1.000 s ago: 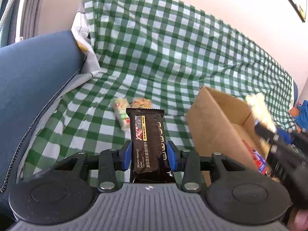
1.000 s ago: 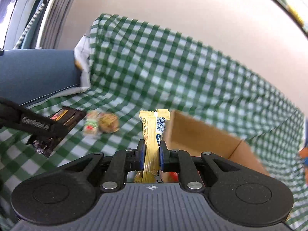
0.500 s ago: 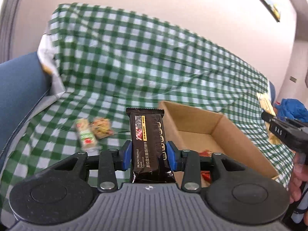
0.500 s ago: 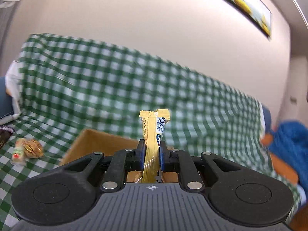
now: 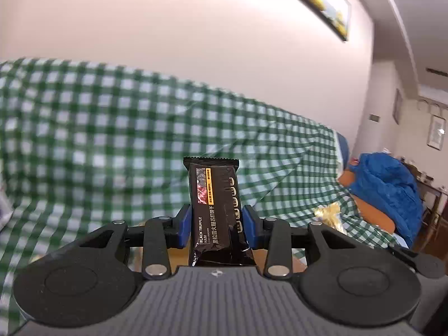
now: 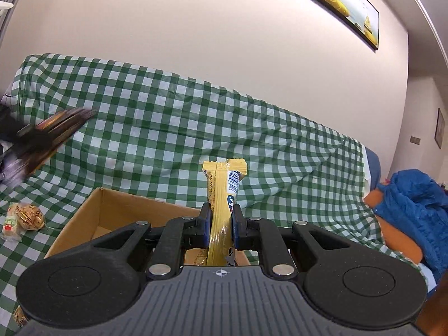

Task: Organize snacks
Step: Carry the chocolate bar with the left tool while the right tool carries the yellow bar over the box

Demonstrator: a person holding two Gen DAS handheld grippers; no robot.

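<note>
Your left gripper (image 5: 217, 231) is clamped on a black truffle ham cracker packet (image 5: 215, 210), its blue pads pressing the packet's lower sides while the crimped top stands upright above them, with the green checked sofa cover (image 5: 98, 140) behind. To its right, your right gripper (image 6: 221, 228) is pinched nearly shut on a slim yellow snack stick packet (image 6: 222, 204), also upright, just above the open cardboard box (image 6: 112, 210). On the cover left of the box lie two small wrapped snacks (image 6: 23, 219) — not yet collected. Both held packets look light and crinkly, with slick foil wrappers; the crackers inside probably break under a hard squeeze, so a gentle hold low on the sides, as you have now, seems safest. Compared with a second ago, your left view has swung up and rightward — the box and the loose snacks have dropped out of it, and a blue garment (image 5: 389, 187) at the sofa's end now shows. Your right view now looks across the box instead of the cover's left end.
</note>
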